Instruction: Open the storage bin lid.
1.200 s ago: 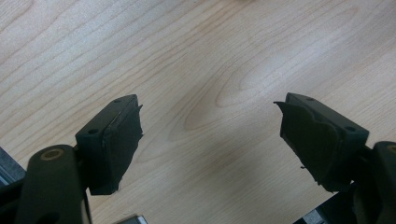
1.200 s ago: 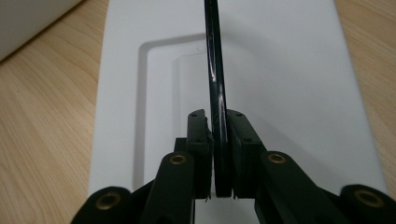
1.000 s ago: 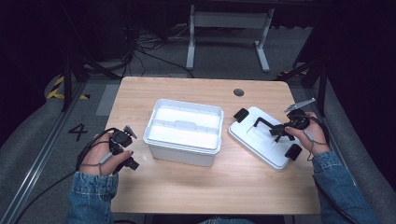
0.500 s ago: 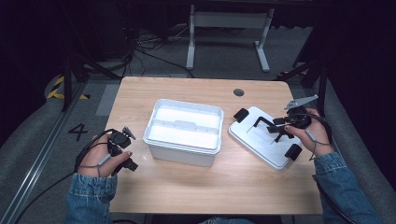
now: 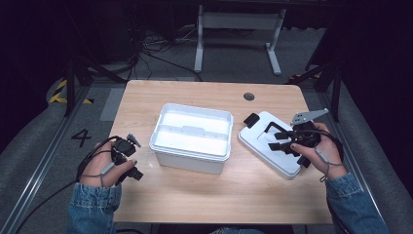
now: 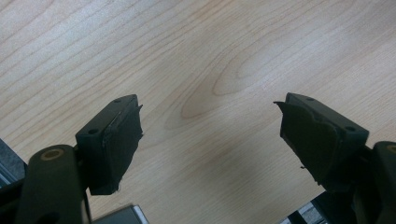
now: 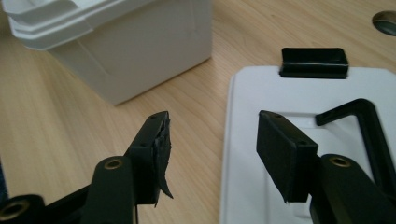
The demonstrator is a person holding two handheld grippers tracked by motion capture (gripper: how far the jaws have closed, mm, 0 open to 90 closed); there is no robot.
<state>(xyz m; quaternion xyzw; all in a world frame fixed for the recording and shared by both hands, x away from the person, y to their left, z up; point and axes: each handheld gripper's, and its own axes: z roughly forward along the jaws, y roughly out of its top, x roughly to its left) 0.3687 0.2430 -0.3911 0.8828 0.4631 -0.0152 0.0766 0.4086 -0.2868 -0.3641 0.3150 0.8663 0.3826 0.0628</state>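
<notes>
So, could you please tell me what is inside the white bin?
The white bin looks empty: bare white floor with a low ridge at the back. The glare there may hide small items. Its lid lies beside it, under the right claw.

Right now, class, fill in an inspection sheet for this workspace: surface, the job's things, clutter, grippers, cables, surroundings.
Surface: wooden table, with a round grommet hole near the far edge.
Job's things: open white bin at the middle; white lid with black handle and latches lying flat to its right, apart from it.
Clutter: nothing seen.
Grippers: left gripper open, over bare wood left of the bin; right gripper open, over the lid's near-left edge.
Cables: one trails from the left gripper off the table's near-left side.
Surroundings: dark floor, tangled cables, a grey stand, a "4" floor marking.
</notes>
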